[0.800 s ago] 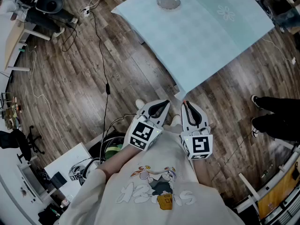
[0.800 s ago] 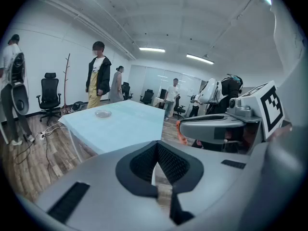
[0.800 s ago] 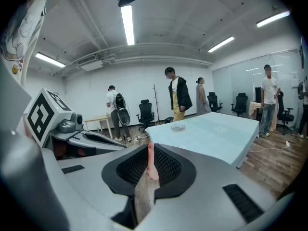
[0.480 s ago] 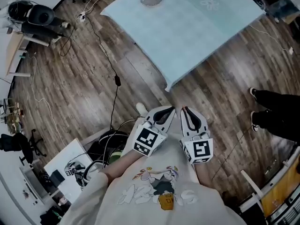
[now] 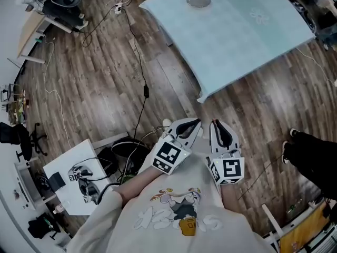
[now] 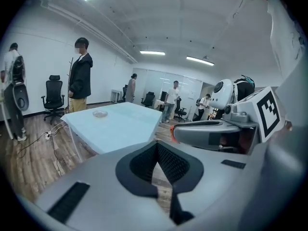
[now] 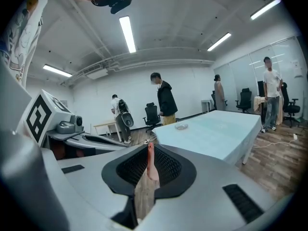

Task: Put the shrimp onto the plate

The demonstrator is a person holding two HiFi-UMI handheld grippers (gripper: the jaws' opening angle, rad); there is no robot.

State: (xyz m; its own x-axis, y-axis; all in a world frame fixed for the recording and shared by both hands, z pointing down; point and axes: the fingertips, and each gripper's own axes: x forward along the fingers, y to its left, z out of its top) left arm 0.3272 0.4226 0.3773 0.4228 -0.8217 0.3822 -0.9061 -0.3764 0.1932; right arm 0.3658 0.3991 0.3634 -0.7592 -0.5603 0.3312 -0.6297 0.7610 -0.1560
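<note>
A small glass plate (image 5: 198,0) sits at the far end of a table with a pale blue cloth (image 5: 247,41), well away from both grippers. It also shows as a small plate (image 6: 100,113) in the left gripper view and a plate (image 7: 181,126) in the right gripper view. I hold both grippers close to my chest above the wooden floor. My right gripper (image 5: 214,123) is shut on a pink shrimp (image 7: 151,165), which stands upright between its jaws. My left gripper (image 5: 195,123) is shut with nothing in it.
A black cable (image 5: 142,73) runs across the floor between me and the table. A white box with gear (image 5: 73,178) lies at lower left. A person's legs (image 5: 310,154) are at right. Other people (image 7: 166,100) stand beyond the table, with office chairs (image 6: 52,95) behind them.
The head view has shifted, so the table and plate now sit further right and the floor clutter at left has moved. Both grippers keep the same pose by my chest.
</note>
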